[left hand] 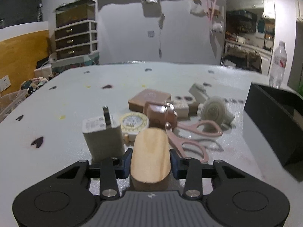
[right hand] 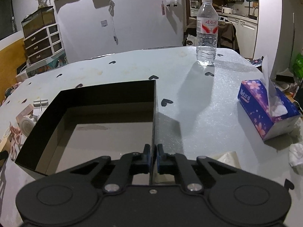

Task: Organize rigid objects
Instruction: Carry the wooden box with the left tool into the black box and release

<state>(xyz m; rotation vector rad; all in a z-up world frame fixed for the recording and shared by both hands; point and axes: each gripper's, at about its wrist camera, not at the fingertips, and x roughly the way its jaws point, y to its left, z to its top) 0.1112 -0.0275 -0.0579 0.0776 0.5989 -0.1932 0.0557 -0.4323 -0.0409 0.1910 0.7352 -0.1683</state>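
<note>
My left gripper [left hand: 150, 162] is shut on a light wooden oval block [left hand: 150, 157], its blue pads pressing both sides. Just beyond lie a white plug adapter [left hand: 103, 138], a round yellow-rimmed tape measure [left hand: 134, 123], pink scissors [left hand: 191, 138], a brown stapler-like piece [left hand: 161, 113], a brown box [left hand: 149, 99] and a white tape dispenser [left hand: 215, 110]. My right gripper [right hand: 153, 156] is shut on the right wall of an open black box [right hand: 106, 102], which looks empty inside. The same box [left hand: 272, 121] shows at the right of the left wrist view.
A water bottle [right hand: 206, 32] stands at the far side of the white heart-printed table [right hand: 198, 104]. A blue tissue box [right hand: 265, 107] and crumpled tissues [right hand: 296, 157] lie at the right. Drawers [left hand: 75, 39] stand behind the table on the left.
</note>
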